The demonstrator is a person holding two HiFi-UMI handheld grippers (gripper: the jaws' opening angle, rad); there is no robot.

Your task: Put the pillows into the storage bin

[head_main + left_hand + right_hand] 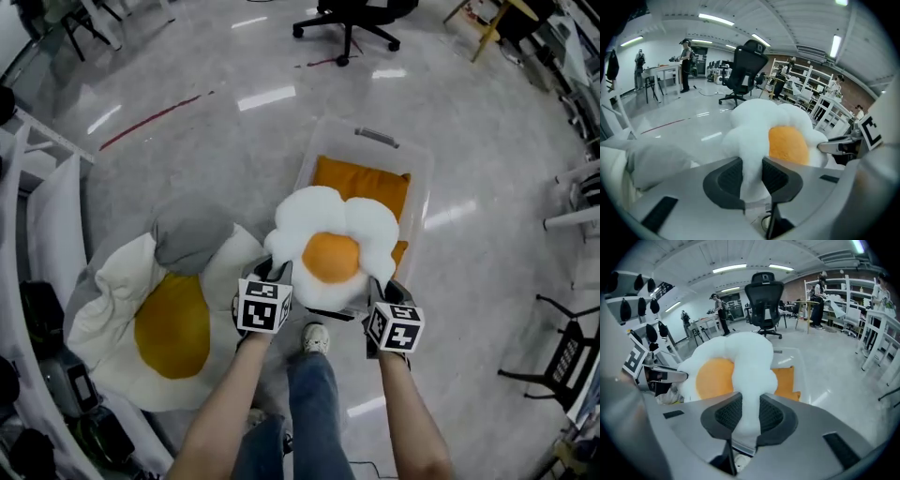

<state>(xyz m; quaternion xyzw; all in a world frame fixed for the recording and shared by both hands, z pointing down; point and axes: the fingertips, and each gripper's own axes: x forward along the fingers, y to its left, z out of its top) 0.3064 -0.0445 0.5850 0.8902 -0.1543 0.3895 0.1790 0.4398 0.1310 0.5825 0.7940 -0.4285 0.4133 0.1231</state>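
A clear storage bin [424, 187] stands on the grey floor [234, 150] just ahead of the person's feet, lid off, with a grey handle at its far end. One orange pillow [361, 186] lies flat inside and fills most of the bottom. Its far half and a strip along the right wall show. The near half is hidden under a small fried-egg pillow [333, 248], white and lobed with an orange yolk, which both grippers hold over the bin's near end. Whether it touches the orange pillow cannot be told. The left gripper [752, 174] has its jaws pinching the egg pillow's white edge on the left side, the plush squeezed into a thin fold between the ribbed pads. The right gripper [746, 414] has its jaws pinching the white edge on the opposite side in the same way. Both grippers point downward and forward, with their marker cubes facing up on either side of the pillow's near edge. On the floor to the left of the bin, touching or nearly touching it, lies a much larger fried-egg pillow [169, 328] with a dull yellow yolk. A grey pillow [192, 242] rests on its far end. A black office chair [349, 19] stands well beyond the bin.
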